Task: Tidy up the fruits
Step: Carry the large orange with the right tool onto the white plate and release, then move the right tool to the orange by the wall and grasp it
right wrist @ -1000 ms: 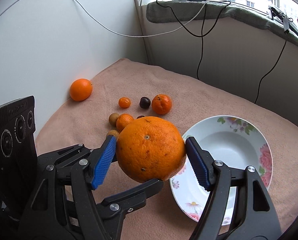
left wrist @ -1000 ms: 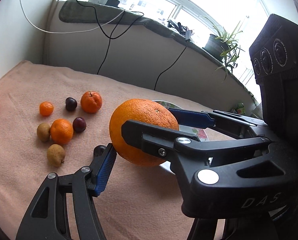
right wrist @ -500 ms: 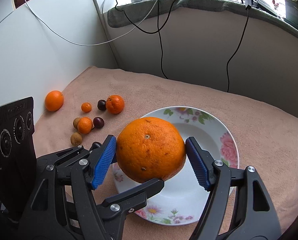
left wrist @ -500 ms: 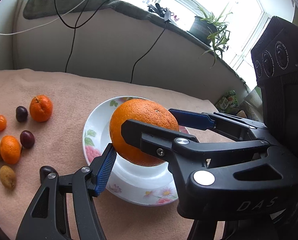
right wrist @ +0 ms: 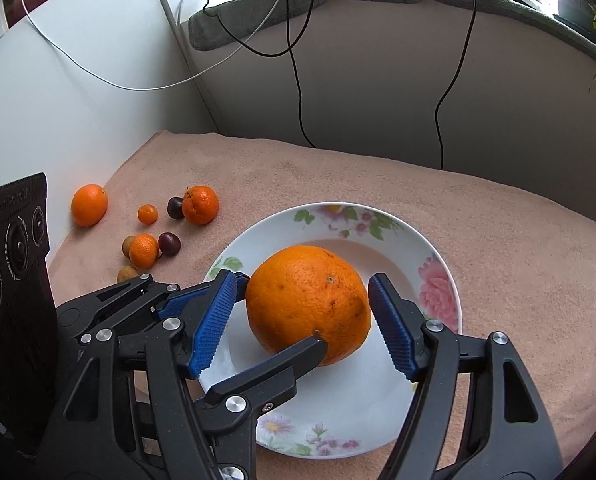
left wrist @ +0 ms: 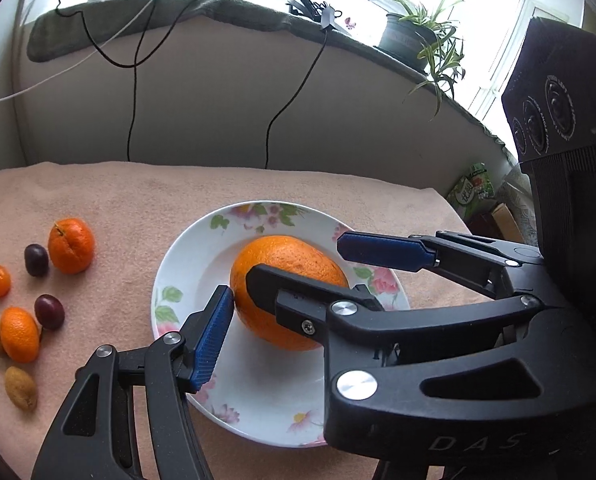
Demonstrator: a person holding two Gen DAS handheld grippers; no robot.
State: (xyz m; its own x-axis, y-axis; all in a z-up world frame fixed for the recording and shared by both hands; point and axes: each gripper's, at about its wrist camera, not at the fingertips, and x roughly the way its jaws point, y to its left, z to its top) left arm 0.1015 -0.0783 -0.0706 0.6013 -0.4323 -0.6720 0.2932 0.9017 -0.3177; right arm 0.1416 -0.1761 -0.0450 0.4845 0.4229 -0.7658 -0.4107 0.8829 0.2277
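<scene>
A big orange [left wrist: 286,280] [right wrist: 307,304] rests in the white flowered plate [left wrist: 186,264] [right wrist: 437,248]. My right gripper [right wrist: 301,316] stands open around it, with small gaps between the blue pads and the fruit. My left gripper [left wrist: 298,280] is open too, one finger crossing in front of the orange, its pads apart from it. Both grippers straddle the same orange from different sides. Loose fruit lies left of the plate: a tangerine [left wrist: 70,245] [right wrist: 200,205], dark plums [left wrist: 49,311] [right wrist: 169,243], small oranges [left wrist: 19,334] [right wrist: 143,250] and brown longans [left wrist: 20,387].
A further orange [right wrist: 89,205] lies by the white wall at the far left. Cables hang down the low wall behind the pink cloth [right wrist: 497,232]. A potted plant [left wrist: 409,40] stands on the sill. Bags [left wrist: 473,192] sit past the cloth's right edge.
Both grippers carried the big orange from above the cloth over the plate and lowered it. The jaws have opened and the orange now rests in the plate.
</scene>
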